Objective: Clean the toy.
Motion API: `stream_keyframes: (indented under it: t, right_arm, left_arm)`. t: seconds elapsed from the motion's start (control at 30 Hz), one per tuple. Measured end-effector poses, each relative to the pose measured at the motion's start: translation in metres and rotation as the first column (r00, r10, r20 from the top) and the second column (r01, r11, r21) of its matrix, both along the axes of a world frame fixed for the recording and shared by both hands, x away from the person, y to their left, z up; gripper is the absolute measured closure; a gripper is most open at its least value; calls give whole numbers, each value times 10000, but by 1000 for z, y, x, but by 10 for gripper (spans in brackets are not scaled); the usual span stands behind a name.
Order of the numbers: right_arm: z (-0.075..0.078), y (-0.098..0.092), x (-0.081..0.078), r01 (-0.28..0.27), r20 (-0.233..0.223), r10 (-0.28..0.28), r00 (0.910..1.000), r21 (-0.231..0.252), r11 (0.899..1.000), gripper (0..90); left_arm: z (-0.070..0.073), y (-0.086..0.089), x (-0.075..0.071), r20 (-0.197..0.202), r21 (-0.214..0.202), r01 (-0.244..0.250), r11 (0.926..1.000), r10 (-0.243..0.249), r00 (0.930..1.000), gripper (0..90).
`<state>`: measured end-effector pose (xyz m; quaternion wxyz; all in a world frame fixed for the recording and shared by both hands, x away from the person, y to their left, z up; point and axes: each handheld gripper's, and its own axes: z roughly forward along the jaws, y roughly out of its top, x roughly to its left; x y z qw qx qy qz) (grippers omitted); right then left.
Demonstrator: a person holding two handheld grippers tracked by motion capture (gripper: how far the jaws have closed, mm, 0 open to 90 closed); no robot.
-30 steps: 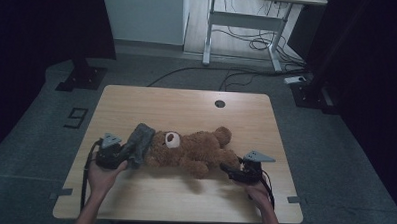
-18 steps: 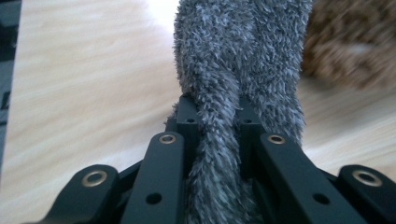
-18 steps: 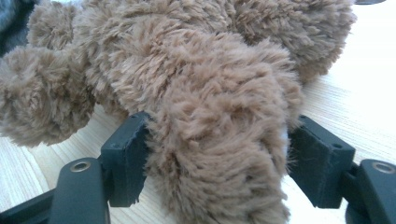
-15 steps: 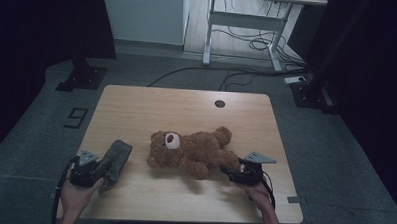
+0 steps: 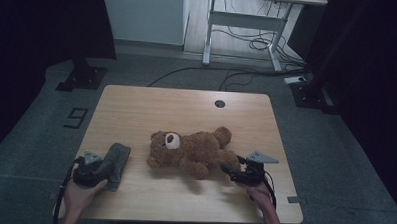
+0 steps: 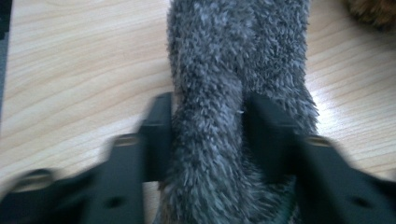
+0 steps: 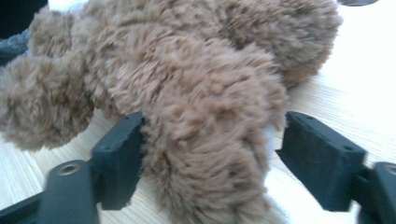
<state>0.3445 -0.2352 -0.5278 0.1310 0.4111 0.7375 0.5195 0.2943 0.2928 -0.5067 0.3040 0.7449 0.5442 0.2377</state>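
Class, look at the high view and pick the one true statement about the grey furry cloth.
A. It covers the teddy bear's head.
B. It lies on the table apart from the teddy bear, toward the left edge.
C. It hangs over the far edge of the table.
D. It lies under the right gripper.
B: the grey furry cloth lies on the table by the left gripper, with bare wood between it and the teddy bear.

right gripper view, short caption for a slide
Brown teddy bear's leg between the right gripper's opening fingers on the wooden table.
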Motion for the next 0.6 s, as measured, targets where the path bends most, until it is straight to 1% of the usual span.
stream_keyframes:
  t: [0.03,0.07,0.1,0.17,0.27,0.37,0.43,0.53,0.6]
  right_arm:
    - [2,-1,-1,23,17,-23,10000,12,10000,195]
    - [4,-2,-3,88,106,-89,9999,58,9999,183]
    - [6,-3,-5,107,133,-108,9999,70,9999,176]
    - [9,-6,-8,118,250,-122,9996,151,9998,171]
    - [11,-8,-13,4,321,-6,9995,61,10000,167]
    - [11,-7,-16,-60,363,60,9993,-4,10000,164]
    - [11,-8,-18,-72,410,74,9991,-58,10000,164]
    - [12,-10,-22,-48,491,50,9988,-48,10000,164]
    - [12,-12,-25,-44,484,48,9988,-87,10000,164]
  left_arm:
    - [6,0,-3,271,-96,40,9999,-38,9996,359]
    - [11,-1,-5,409,-137,87,9999,-82,9991,326]
    - [17,-1,-7,629,-226,137,9997,-123,9979,309]
    - [29,-5,-12,994,-358,335,9988,-298,9946,282]
    - [42,-17,-18,1486,-464,749,9961,-673,9866,271]
    - [48,-26,-21,1646,-634,1104,9919,-988,9814,270]
    - [48,-30,-21,1697,-711,1213,9901,-1078,9796,271]
    - [45,-39,-22,1630,-786,1387,9872,-1245,9787,275]
    - [42,-45,-23,1552,-930,1656,9818,-1500,9764,276]
